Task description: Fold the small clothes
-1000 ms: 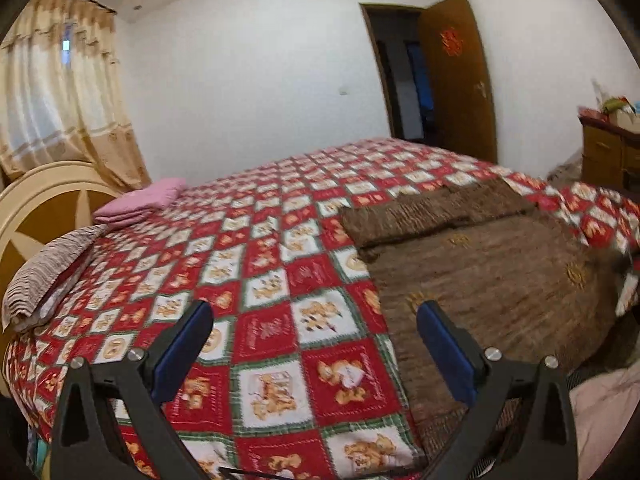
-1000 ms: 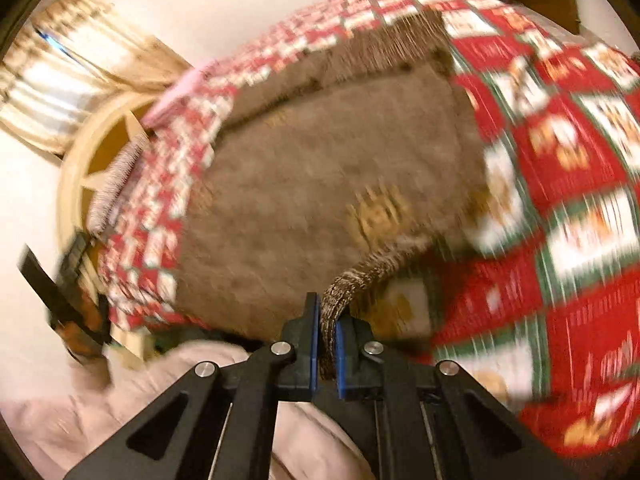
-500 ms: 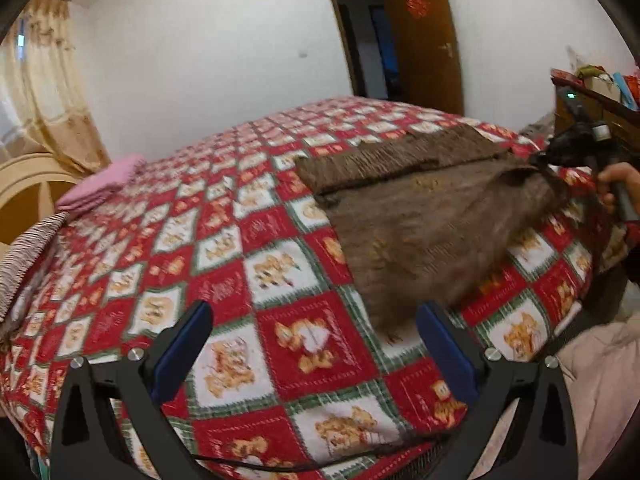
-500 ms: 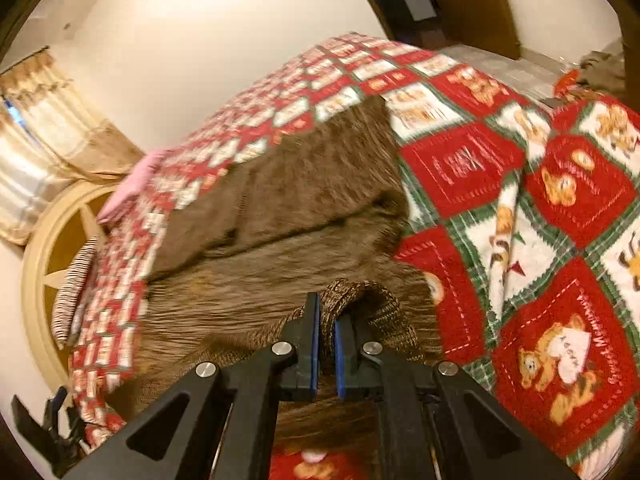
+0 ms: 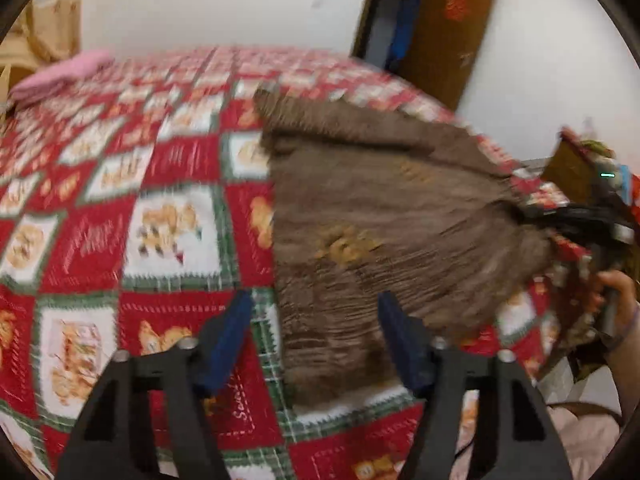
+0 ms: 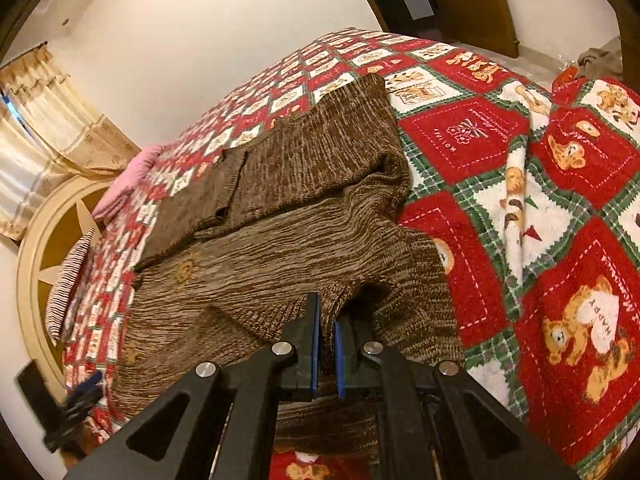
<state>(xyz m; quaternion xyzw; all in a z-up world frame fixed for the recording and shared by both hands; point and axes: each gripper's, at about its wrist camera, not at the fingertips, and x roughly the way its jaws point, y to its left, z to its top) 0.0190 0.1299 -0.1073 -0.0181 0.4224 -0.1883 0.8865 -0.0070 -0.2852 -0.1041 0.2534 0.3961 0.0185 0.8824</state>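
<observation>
A: How far along is the fold?

B: Early. The brown knit sweater [image 6: 280, 248] lies on the quilted bed [image 6: 560, 208], one sleeve apparently folded across at 11 o'clock.

A: The claws?

B: The right gripper [image 6: 327, 344] is clamped on a lifted edge; the left gripper [image 5: 316, 344] is spread apart, empty, near the hem. The body fold remains.

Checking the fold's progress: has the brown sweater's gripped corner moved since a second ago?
Yes. The right gripper, shut on the brown sweater, has carried that corner up off the quilt and inward toward the pink pillow.
</observation>
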